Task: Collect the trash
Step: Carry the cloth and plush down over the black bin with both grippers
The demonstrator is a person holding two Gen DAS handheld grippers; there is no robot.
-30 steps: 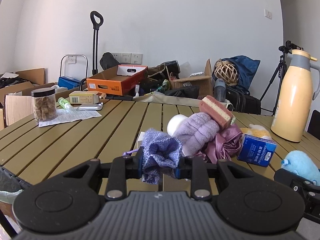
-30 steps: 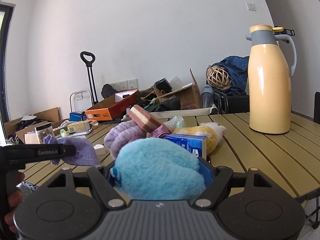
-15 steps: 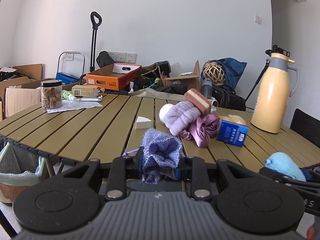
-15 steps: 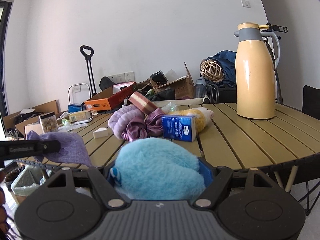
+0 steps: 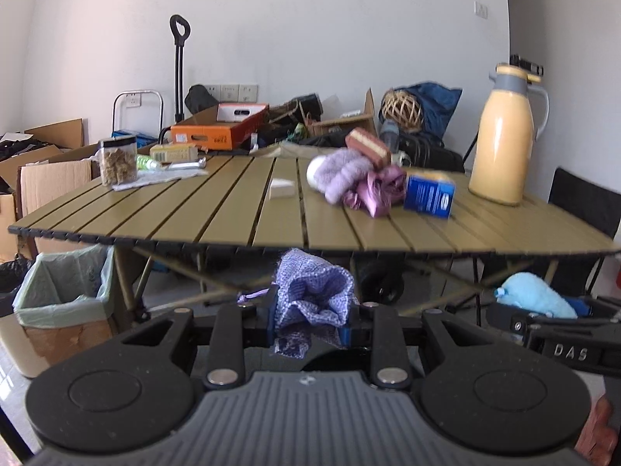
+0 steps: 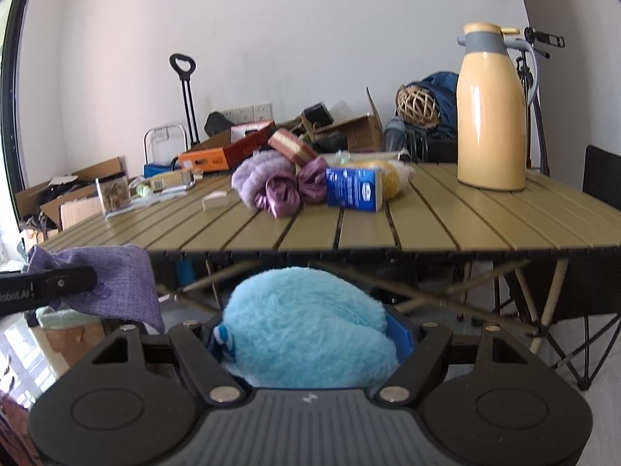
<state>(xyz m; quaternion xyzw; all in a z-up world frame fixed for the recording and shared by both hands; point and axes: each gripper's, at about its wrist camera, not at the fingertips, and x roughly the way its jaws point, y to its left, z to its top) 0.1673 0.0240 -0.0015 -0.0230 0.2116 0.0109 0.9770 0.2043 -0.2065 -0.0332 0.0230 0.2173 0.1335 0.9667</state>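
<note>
Legibly, "DAS" marks the right gripper (image 5: 543, 312) clamping a blue plush (image 6: 306, 330); left gripper (image 5: 310, 316) pinches purple cloth (image 5: 310, 291).

The left gripper (image 5: 310, 320) has its black fingers (image 5: 268, 318) pinched on a crumpled purple knitted cloth (image 5: 312, 291), held below the edge of the olive slatted table (image 5: 233, 213). A bin lined with a pale green bag (image 5: 62, 291) stands lower left. The right gripper (image 5: 543, 310), lower right, carries a fluffy light-blue plush (image 5: 533, 299).

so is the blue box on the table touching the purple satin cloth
Touching. The right wrist view shows the blue box pressed against the purple satin cloth, no gap between them on the table.
</note>
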